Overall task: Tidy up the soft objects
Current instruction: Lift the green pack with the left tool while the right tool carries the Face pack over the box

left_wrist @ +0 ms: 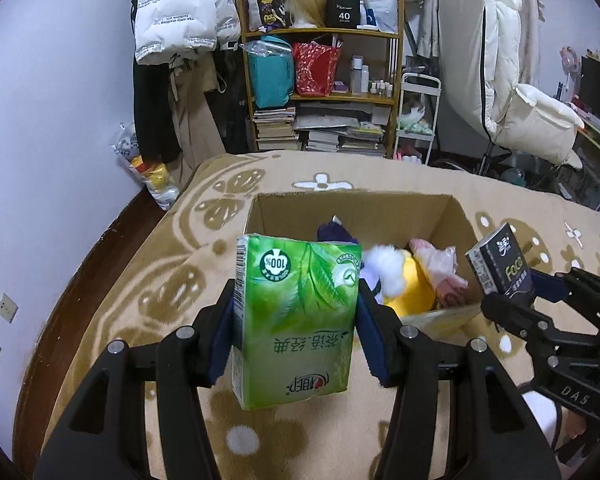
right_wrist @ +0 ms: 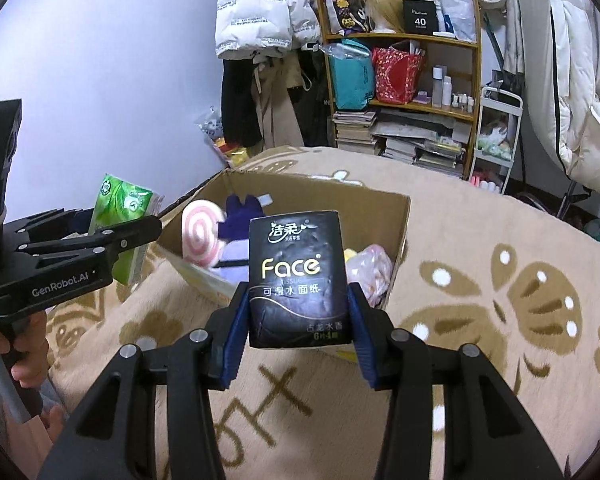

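Observation:
My left gripper (left_wrist: 296, 332) is shut on a green tissue pack (left_wrist: 296, 312), held upright above the bed just in front of an open cardboard box (left_wrist: 352, 204). My right gripper (right_wrist: 298, 320) is shut on a black "Face" tissue pack (right_wrist: 298, 280), held over the box's near edge (right_wrist: 400, 240). The box holds a yellow and white plush (left_wrist: 404, 280), a purple plush (right_wrist: 236, 228), a pink swirl lollipop plush (right_wrist: 200, 236) and a pink bag (right_wrist: 374, 268). The right gripper with its black pack (left_wrist: 500, 264) shows at the right of the left wrist view; the left one with the green pack (right_wrist: 120, 216) shows at the left of the right wrist view.
The box stands on a tan flower-patterned blanket (left_wrist: 160, 272) on a bed. Beyond the bed are a wooden shelf (left_wrist: 320, 80) with bags and books, hanging jackets (left_wrist: 180, 12), a white cart (left_wrist: 416, 120) and a white chair (left_wrist: 500, 80). A wall (left_wrist: 52, 120) is at the left.

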`<state>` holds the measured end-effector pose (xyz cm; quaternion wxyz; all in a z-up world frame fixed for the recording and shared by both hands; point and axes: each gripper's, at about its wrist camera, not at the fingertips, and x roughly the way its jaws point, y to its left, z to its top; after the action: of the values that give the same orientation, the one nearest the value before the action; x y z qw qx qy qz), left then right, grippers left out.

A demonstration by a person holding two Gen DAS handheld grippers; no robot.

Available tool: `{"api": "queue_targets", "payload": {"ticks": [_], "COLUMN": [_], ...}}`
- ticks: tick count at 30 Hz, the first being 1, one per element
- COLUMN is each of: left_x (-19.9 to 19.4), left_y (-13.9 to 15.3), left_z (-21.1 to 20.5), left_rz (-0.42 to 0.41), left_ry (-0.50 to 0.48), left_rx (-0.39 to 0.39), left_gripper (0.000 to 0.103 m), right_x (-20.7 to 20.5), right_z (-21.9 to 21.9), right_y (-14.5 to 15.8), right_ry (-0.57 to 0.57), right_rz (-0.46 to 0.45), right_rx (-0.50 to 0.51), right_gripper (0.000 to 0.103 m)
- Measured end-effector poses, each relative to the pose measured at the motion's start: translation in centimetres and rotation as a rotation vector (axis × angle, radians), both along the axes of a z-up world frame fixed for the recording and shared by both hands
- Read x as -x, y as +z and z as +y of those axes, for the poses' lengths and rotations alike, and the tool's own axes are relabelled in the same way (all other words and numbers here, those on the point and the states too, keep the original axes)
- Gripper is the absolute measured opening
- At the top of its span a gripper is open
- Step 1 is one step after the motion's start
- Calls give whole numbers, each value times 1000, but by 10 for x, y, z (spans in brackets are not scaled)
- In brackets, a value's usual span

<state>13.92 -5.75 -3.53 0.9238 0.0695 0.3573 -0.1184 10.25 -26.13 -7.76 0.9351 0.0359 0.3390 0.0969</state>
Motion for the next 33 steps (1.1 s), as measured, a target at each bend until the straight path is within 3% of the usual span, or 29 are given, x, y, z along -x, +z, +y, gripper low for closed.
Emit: {"api": "queue_targets", "payload": {"ticks": [17,33], "left_x": [-43,-62], "left_y": [10,-20], "left_z": [-28,-41], "left_rz": [-82,15], "left_ry": [-53,-104], "left_rx": [22,48], "left_gripper": [54,56], "right_x": [-37,-54], "right_z": [-15,-18], "right_y": [-1,-30], "right_ry": [-31,-20], "right_rz": [-57,-11], "right_rx": [-11,-47], "right_gripper": [49,50]}}
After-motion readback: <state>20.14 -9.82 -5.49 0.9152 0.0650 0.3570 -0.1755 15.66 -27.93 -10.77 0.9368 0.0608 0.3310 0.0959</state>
